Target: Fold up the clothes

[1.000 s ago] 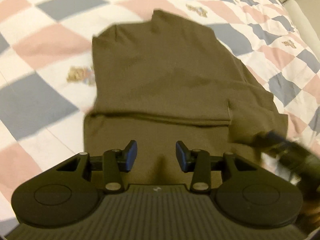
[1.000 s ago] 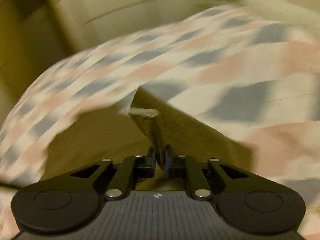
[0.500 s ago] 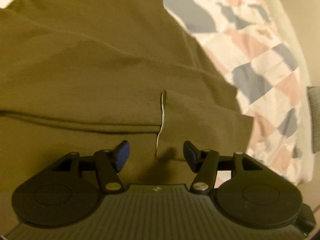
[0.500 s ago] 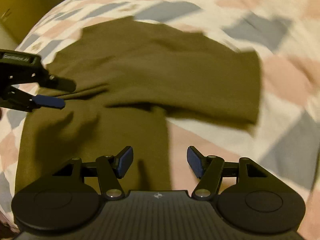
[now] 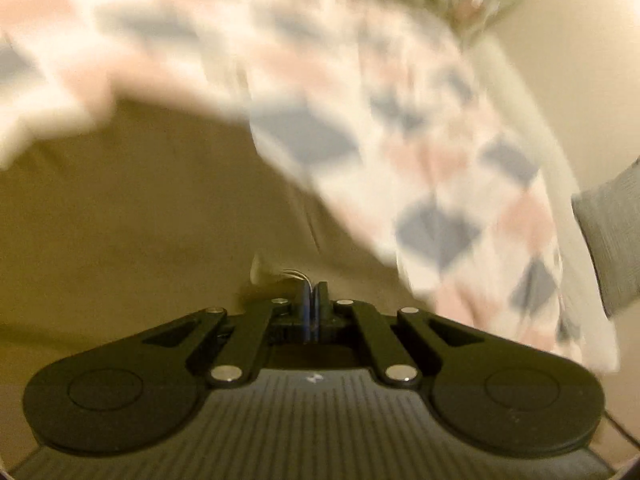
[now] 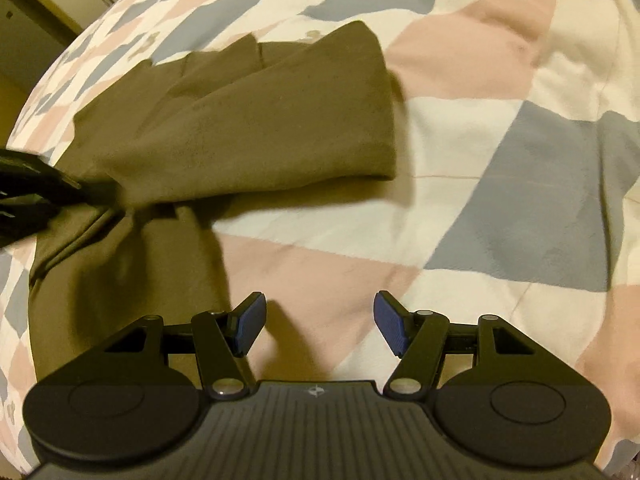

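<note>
An olive-brown garment (image 6: 248, 120) lies partly folded on the checked quilt (image 6: 500, 184), with a folded layer on top of its upper part. My left gripper (image 5: 314, 304) is shut, with a bit of the garment (image 5: 120, 220) pinched between its fingers; this view is motion-blurred. In the right wrist view the left gripper (image 6: 36, 196) comes in from the left edge and holds the folded layer's near corner. My right gripper (image 6: 320, 326) is open over bare quilt, just right of the garment's lower part, with nothing between its fingers.
The quilt (image 5: 420, 140) of pink, grey-blue and cream diamonds covers the bed on all sides. A grey ribbed fabric (image 5: 612, 240) shows at the right edge of the left wrist view. Dark furniture (image 6: 24, 8) stands beyond the bed's far left corner.
The right gripper let go of the garment's flap, opened and drew back over the quilt. The left gripper went from open above the garment to shut on its fabric and is moving.
</note>
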`<state>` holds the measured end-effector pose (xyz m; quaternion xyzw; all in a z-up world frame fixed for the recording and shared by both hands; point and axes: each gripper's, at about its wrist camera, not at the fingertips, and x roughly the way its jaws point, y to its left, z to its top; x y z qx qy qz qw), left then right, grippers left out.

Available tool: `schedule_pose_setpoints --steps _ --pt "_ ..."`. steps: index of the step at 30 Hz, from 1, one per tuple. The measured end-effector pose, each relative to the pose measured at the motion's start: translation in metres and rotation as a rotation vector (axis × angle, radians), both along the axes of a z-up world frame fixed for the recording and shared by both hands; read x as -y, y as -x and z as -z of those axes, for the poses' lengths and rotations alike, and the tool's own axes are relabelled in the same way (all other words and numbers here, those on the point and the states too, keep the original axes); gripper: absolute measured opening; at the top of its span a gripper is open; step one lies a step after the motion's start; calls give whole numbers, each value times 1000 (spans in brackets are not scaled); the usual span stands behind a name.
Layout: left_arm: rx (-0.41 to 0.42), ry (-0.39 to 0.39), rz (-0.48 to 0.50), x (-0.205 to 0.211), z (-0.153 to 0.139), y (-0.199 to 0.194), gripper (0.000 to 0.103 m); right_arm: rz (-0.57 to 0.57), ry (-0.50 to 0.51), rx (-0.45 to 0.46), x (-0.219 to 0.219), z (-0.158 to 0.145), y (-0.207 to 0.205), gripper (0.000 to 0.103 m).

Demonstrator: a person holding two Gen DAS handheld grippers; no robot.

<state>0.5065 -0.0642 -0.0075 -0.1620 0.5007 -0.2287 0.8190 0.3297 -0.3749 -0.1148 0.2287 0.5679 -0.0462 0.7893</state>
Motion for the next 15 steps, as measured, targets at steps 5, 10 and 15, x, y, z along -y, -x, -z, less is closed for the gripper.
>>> schedule_pose_setpoints --steps 5,10,15 --pt "114 -174 -203 -108 -26 -2 0 6 13 12 -3 -6 -9 63" --pt "-11 -380 -253 -175 27 4 0 -25 33 42 -17 -13 -23 63" --pt "-126 -402 -273 -186 74 12 0 -89 82 80 -36 -20 -46 63"
